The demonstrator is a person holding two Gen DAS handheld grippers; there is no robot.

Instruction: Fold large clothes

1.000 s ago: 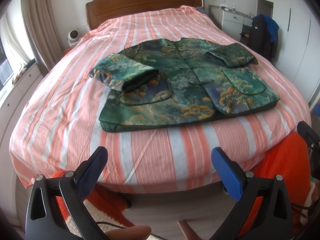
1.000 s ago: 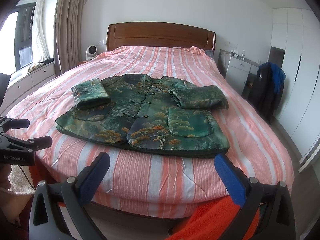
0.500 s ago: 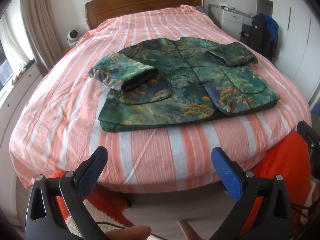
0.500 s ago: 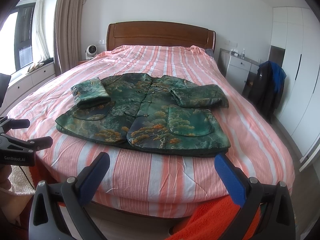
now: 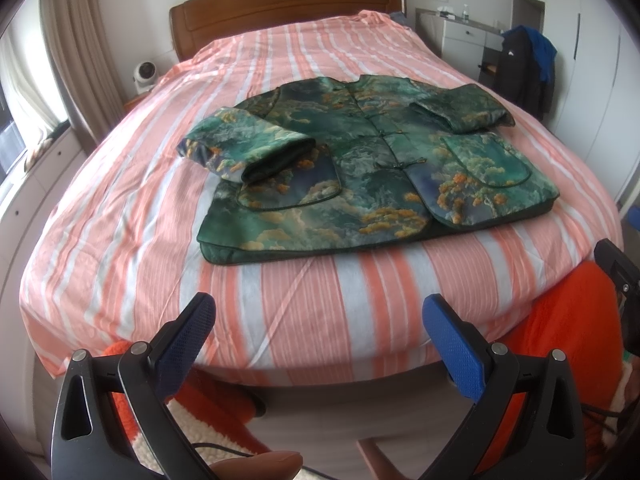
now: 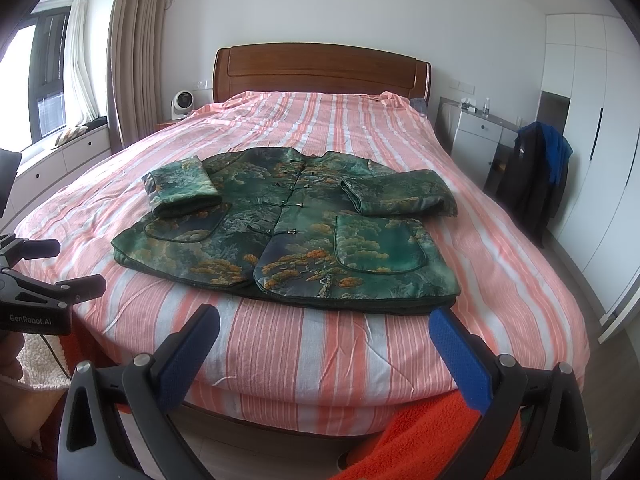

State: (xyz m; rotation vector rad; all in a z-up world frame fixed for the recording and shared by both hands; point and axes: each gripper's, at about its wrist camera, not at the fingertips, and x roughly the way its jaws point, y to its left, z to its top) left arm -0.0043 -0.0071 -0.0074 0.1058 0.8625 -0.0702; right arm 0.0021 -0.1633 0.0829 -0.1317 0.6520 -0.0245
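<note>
A green patterned padded jacket (image 5: 372, 176) (image 6: 288, 236) lies flat, front up, on the pink striped bed (image 5: 304, 304) (image 6: 280, 340). Both sleeves are folded in over its chest: the left sleeve (image 5: 248, 148) (image 6: 180, 188) and the right sleeve (image 5: 464, 108) (image 6: 400, 196). My left gripper (image 5: 318, 322) is open, held short of the bed's foot edge, with nothing between its blue pads. Open as well, my right gripper (image 6: 324, 328) hovers just before the jacket's hem. The left gripper's body (image 6: 36, 296) shows at the left edge of the right wrist view.
A wooden headboard (image 6: 320, 72) stands at the far end. A white fan (image 6: 182, 104) sits at the back left, a white cabinet (image 6: 478, 140) and a chair with dark clothes (image 6: 536, 176) at the right. Orange fabric (image 5: 568, 352) lies below the bed's foot.
The right wrist view has edged slightly closer to the bed. Otherwise nothing has visibly changed; both grippers stay open and the jacket is unmoved.
</note>
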